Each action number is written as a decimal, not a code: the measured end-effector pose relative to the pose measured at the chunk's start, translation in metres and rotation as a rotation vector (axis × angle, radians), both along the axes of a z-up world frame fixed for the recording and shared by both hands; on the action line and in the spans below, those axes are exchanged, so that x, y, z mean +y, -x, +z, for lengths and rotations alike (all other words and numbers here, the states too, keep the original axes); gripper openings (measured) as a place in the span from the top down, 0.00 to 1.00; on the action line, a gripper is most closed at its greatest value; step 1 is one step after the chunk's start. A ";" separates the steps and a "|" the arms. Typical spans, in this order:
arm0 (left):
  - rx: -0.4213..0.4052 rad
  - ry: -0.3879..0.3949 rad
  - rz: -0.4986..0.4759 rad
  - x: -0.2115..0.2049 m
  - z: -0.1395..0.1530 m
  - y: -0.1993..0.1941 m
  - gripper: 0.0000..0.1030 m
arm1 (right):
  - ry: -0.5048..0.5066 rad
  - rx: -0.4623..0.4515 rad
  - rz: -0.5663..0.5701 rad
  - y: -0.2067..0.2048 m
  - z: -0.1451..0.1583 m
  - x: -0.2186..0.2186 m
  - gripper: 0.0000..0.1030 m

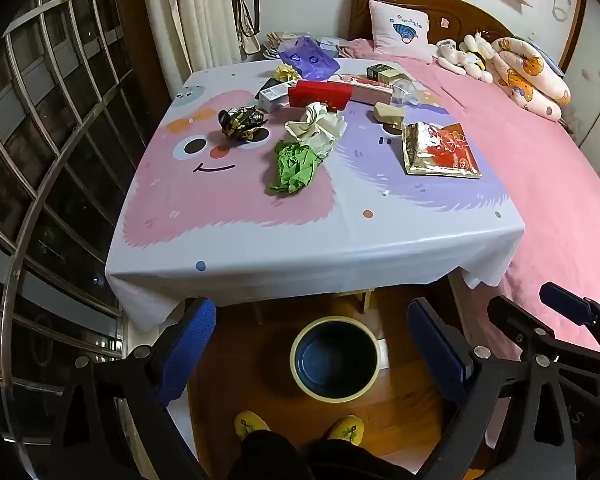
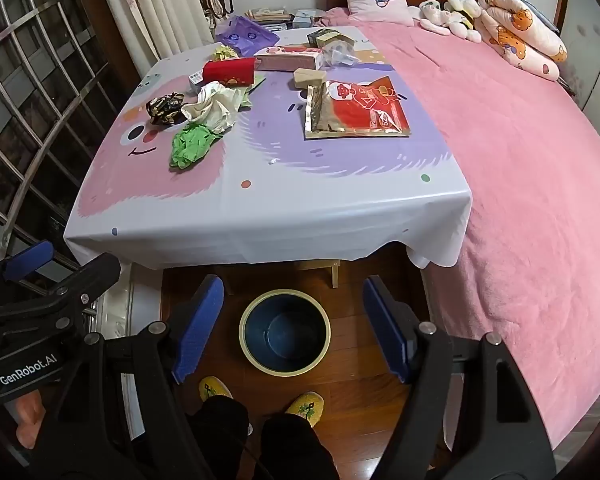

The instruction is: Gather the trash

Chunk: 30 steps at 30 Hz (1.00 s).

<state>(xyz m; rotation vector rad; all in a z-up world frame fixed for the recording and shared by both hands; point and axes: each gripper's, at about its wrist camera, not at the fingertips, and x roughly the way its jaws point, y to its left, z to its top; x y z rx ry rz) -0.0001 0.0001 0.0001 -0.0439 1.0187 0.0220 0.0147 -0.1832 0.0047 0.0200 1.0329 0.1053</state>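
Note:
A table with a cartoon cloth (image 1: 260, 236) (image 2: 260, 216) carries the litter: crumpled green paper (image 1: 296, 164) (image 2: 190, 146), a cream wad (image 1: 318, 124) (image 2: 216, 106), a black-and-gold wrapper (image 1: 242, 120) (image 2: 165, 108) and a red-and-gold foil pouch (image 1: 440, 150) (image 2: 356, 114). On the floor below stands an empty dark bin with a cream rim (image 1: 335, 358) (image 2: 285, 332). My left gripper (image 1: 320, 344) and right gripper (image 2: 294, 326) both hover open above the bin, nothing between their blue pads.
Boxes, a red pouch (image 1: 318, 94) and a purple bag (image 1: 308, 58) crowd the table's far side. A pink bed (image 2: 520, 160) with pillows lies to the right, a barred window (image 1: 40, 160) to the left. A person's yellow slippers (image 2: 304, 404) stand by the bin.

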 end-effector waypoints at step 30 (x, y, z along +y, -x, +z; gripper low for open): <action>-0.026 -0.004 -0.006 -0.011 0.017 -0.007 0.06 | 0.004 -0.002 -0.001 0.002 0.000 -0.003 0.32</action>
